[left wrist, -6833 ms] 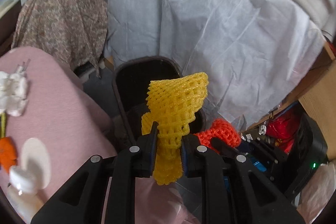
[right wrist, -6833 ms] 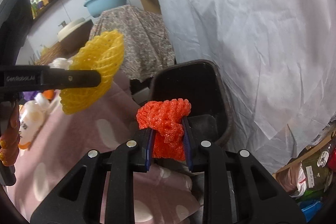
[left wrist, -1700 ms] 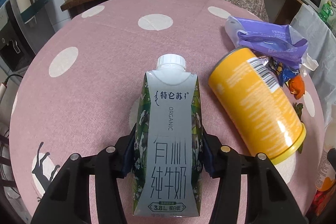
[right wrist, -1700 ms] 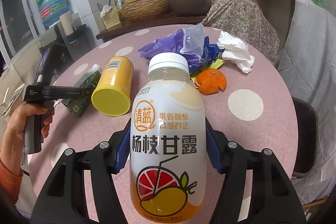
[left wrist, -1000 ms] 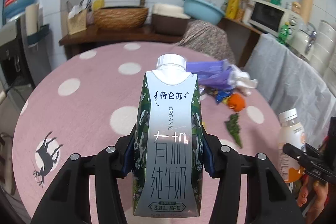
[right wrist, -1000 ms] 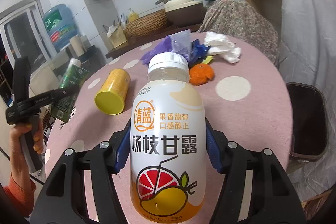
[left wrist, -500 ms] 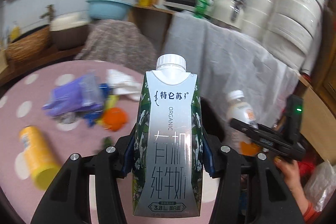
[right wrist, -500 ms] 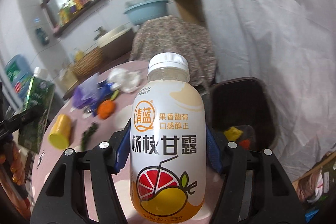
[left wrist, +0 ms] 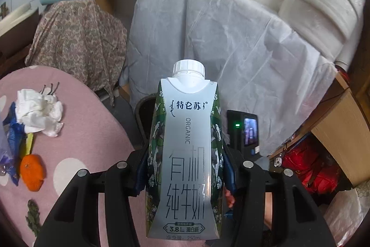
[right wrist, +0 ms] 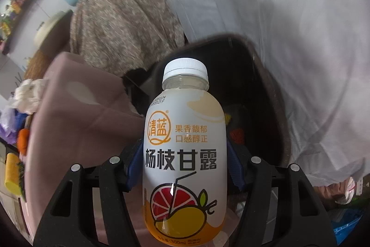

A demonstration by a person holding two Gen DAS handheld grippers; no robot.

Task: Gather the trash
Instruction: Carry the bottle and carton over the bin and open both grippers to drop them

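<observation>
Both grippers have swung further away from the pink table since half a second ago, so the dark trash bin [right wrist: 266, 75] now fills much more of the right wrist view and the table has slid to the left edge of both views. The left gripper [left wrist: 186, 168] is clamped on a milk carton [left wrist: 185, 154], which stands upright between the two black fingers, its sides pressed by the blue-edged pads. This carton is a tapered, wedge-shaped pack with a glossy silver front, dark green floral side panels and a ribbed white screw cap pointing up. Behind it, partly hidden, sits the rounded rim of the bin on the floor, beside a draped grey-white sheet [left wrist: 231, 38] with soft creases. The right gripper [right wrist: 185, 166] is clamped on a juice bottle [right wrist: 183, 154], also upright between its fingers, held around its lower middle. That bottle is smooth plastic, rounded at the shoulders, with a white and cream label printed with a cut grapefruit and a mango, and a ridged white cap. It is held in front of the bin's open mouth, where small yellow and red scraps [right wrist: 235, 131] show against the dark inside. On the polka-dot pink tablecloth [left wrist: 81, 131] lie a crumpled white tissue [left wrist: 39, 110], an orange peel [left wrist: 31, 171] and a yellow can [right wrist: 12, 174] on its side.
</observation>
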